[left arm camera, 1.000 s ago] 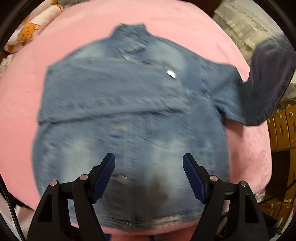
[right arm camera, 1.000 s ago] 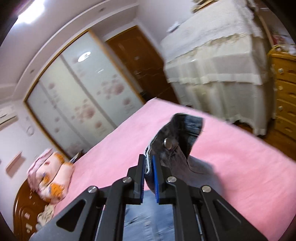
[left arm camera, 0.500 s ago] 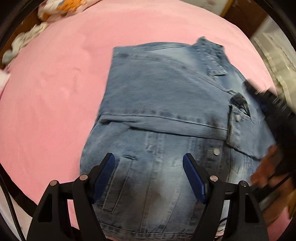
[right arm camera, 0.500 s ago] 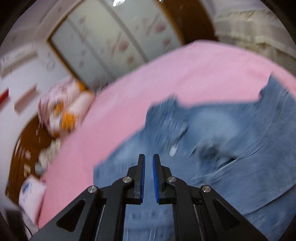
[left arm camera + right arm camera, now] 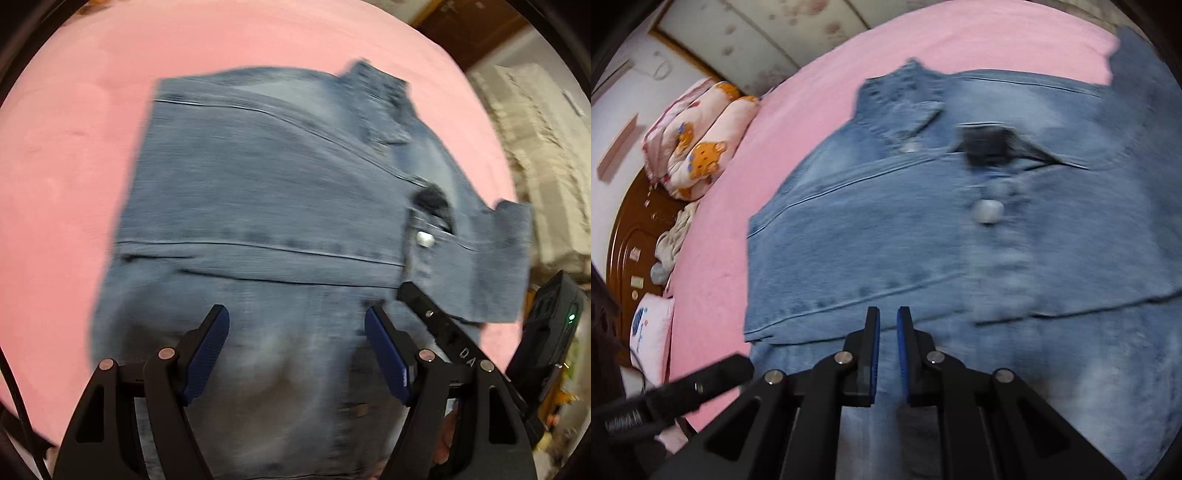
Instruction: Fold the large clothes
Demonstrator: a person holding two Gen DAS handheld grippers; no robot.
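On the pink bed the denim jacket lies flat, front up, collar toward the far edge. Both sleeves are already folded in across the chest: one lies straight across, and the other sleeve's cuff hangs a little past the jacket's side, so it looks loosely laid. What seems left is squaring that cuff and folding the body in half from the hem (my reading, not something shown).

The left gripper hovers over the lower part of the jacket with its jaws wide apart and nothing between them. The right gripper has its jaws nearly together, a narrow gap only, and grips nothing; it points down at the jacket below the sleeves.

No box, basket or drawer for the jacket is in view; only bedding is piled at the head of the bed.
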